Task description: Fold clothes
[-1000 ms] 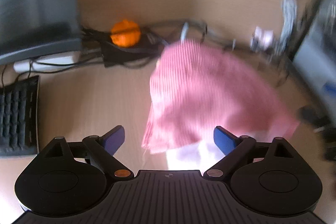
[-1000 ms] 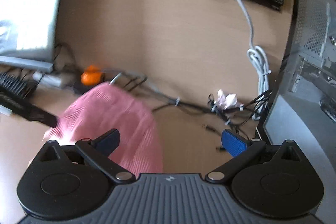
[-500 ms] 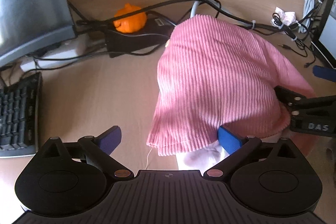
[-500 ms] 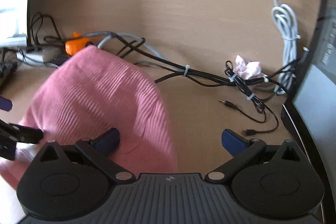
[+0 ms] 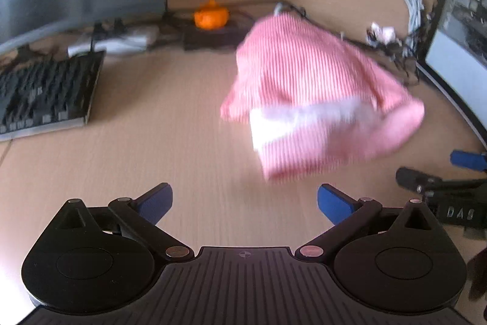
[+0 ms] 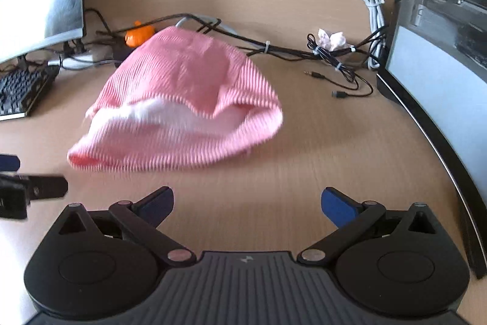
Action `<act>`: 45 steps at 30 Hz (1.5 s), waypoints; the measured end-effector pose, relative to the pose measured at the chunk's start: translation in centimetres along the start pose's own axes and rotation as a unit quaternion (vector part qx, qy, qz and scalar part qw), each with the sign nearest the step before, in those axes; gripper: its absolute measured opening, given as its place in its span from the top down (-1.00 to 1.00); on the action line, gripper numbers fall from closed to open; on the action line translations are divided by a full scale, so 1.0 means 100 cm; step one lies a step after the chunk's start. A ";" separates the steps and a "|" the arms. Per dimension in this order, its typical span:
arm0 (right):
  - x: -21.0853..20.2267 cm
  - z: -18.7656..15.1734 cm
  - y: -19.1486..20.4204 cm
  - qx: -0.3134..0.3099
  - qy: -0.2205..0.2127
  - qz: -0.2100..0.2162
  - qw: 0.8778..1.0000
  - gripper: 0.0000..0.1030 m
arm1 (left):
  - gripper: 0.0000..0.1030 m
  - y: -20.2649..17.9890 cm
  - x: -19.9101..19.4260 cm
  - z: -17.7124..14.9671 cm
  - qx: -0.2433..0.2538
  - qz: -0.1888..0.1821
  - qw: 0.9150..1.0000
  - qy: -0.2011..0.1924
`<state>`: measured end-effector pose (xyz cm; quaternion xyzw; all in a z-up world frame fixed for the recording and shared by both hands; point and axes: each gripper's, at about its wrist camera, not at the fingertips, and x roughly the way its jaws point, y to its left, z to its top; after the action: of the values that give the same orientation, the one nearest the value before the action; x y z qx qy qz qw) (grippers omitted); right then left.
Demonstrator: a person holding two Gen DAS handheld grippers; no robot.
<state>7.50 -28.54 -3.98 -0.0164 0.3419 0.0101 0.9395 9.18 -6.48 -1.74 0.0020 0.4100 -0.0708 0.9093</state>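
Both hand-held grippers, left (image 5: pixel 245 198) and right (image 6: pixel 247 200), have backed off the pink garment (image 6: pixel 182 105), jaws apart; "DAS" (image 5: pixel 460 213) legible.

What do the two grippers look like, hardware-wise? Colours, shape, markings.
Both match: the left gripper and right gripper have matte black bodies, two round black housings, a ribbed dark grey centre plate with a small emblem, angled black linkage arms with silver pivot screws, and blue pads on the fingertips. White "DAS" lettering shows on the right gripper's side, seen from the left wrist. No cables or sleeves visible.
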 end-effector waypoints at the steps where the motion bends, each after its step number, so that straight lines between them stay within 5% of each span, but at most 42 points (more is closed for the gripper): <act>1: 0.000 -0.004 0.001 -0.003 -0.001 0.001 1.000 -1.00 | -1.00 -0.001 0.003 -0.004 -0.001 -0.001 1.000 0.006; 9: 0.014 -0.005 0.004 -0.013 -0.011 -0.014 1.000 -1.00 | -1.00 -0.019 0.015 -0.013 0.031 0.022 0.998 -0.044; 14: 0.021 -0.001 -0.001 -0.006 -0.009 0.017 1.000 -1.00 | -1.00 -0.023 0.023 -0.011 0.028 0.024 0.997 -0.067; 45: 0.026 0.003 -0.007 -0.008 -0.005 0.037 0.999 -1.00 | -1.00 -0.019 0.027 -0.006 -0.002 0.052 0.996 -0.071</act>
<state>9.70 -29.23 -5.39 -0.0114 0.3377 0.0472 0.9400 10.28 -8.66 -4.07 0.0165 0.3437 -0.0225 0.9387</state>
